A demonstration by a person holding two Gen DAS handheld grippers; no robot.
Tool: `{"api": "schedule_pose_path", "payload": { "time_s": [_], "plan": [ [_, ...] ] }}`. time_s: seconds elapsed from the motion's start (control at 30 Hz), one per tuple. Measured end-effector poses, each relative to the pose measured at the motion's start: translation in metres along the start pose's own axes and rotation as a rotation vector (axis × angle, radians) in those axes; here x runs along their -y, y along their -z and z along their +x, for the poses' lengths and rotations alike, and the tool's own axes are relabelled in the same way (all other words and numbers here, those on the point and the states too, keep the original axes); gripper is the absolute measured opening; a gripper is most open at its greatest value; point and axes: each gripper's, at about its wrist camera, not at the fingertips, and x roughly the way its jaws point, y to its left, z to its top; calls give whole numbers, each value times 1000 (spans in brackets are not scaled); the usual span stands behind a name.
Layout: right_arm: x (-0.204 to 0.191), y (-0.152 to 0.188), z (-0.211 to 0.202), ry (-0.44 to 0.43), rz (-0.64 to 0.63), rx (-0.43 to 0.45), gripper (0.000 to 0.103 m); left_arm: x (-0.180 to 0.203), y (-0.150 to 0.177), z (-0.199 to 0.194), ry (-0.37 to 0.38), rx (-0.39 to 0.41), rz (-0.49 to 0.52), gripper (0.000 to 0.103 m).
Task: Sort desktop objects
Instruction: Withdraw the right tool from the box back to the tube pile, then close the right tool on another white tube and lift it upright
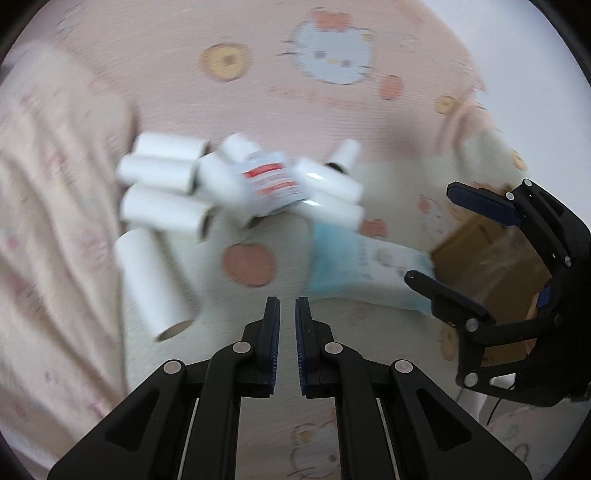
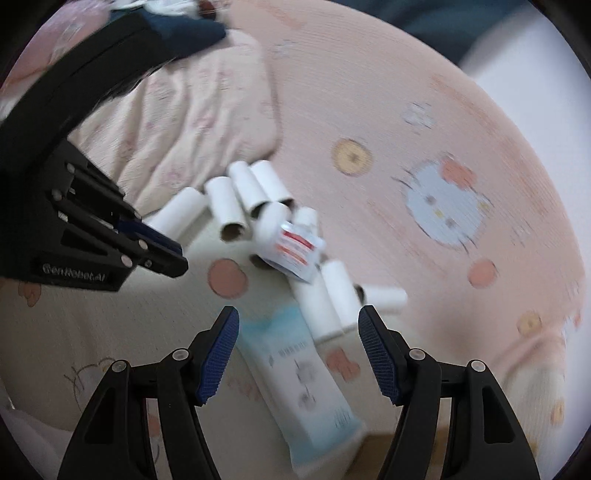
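Ahead of both grippers, on a pink cartoon-print bedspread [image 1: 388,33], we see a loose heap of white paper rolls [image 1: 162,210] with a small red-and-white box [image 1: 271,181] lying on top of it, and a pale blue tube [image 2: 303,384] stretching from the heap back toward us. Our left gripper [image 1: 287,345] has its jaws nearly together with nothing between them; our right gripper [image 2: 299,354] has its jaws wide apart and empty. We judge the tube to be the nearer target for the right hand: in the right wrist view it lies directly between and beyond those open jaws, its long axis running roughly along the pointing direction (so the jaws would close across its narrow width). The rolls sit further off, up and to the left of the left gripper, lying at mixed angles. Motion blur hides finer detail.
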Motion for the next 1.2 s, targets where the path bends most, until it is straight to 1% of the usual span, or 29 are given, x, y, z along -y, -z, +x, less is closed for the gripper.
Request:
{"api": "schedule_pose_path", "payload": {
  "time_s": [0.07, 0.1, 0.13, 0.17, 0.23, 0.3, 0.33, 0.4, 0.5, 0.53, 0.6, 0.67, 0.73, 0.8, 0.87, 0.9, 0.93, 0.97, 1.03, 1.1, 1.13, 1.2],
  "plan": [
    [-8, -9, 12, 0, -37, 18, 65, -15, -1, -1, -29, -3, -58, 30],
    [-10, -12, 18, -6, -41, 24, 65, -20, -2, -2, -41, -3, -82, 49],
    [-12, -15, 24, -23, -37, 25, 65, -27, -3, -3, -44, 9, -104, 56],
    [-15, -17, 33, -49, -31, 16, 65, -31, -4, -4, -46, 20, -119, 56],
    [-18, -18, 48, -69, -19, -15, 65, -40, -6, -2, -52, 21, -141, 58],
    [-23, -15, 64, -46, -14, -78, 65, -49, -9, 3, -50, -3, -167, 59],
    [-26, -13, 73, -17, -11, -116, 65, -56, -9, 6, -36, -9, -191, 59],
    [-27, -10, 80, 2, 15, -148, 65, -67, -10, 13, -23, -22, -242, 59],
    [-23, -4, 84, -48, 105, -176, 65, -86, -9, 30, -32, -78, -345, 60],
    [-24, -2, 86, -72, 130, -197, 65, -89, -9, 33, -46, -79, -353, 60],
    [-28, 0, 87, -87, 142, -201, 65, -90, -10, 35, -50, -60, -342, 60],
    [-34, 2, 89, -100, 151, -196, 65, -90, -12, 38, -24, -65, -349, 60],
    [-37, 4, 90, -144, 185, -193, 65, -94, -12, 43, -7, -78, -385, 60],
    [-38, 7, 90, -174, 216, -193, 65, -100, -10, 50, -13, -102, -441, 60],
    [-40, 9, 91, -187, 225, -194, 65, -104, -9, 54, -36, -102, -475, 60],
    [-41, 10, 91, -183, 222, -194, 65, -105, -8, 56, -39, -105, -481, 59],
    [-41, 11, 90, -172, 223, -189, 65, -107, -7, 59, -43, -111, -489, 49],
    [-40, 12, 90, -171, 229, -185, 65, -108, -7, 63, -51, -129, -502, 48],
    [-38, 14, 90, -198, 254, -186, 65, -108, -5, 63, -45, -122, -521, 48],
    [-36, 15, 90, -228, 284, -183, 65, -104, -3, 63, -25, -128, -522, 47],
    [-33, 17, 88, -258, 317, -172, 65, -101, 0, 64, -5, -136, -526, 47],
    [-31, 21, 87, -288, 358, -158, 65, -94, 7, 66, 45, -149, -547, 47]
  ]
}}
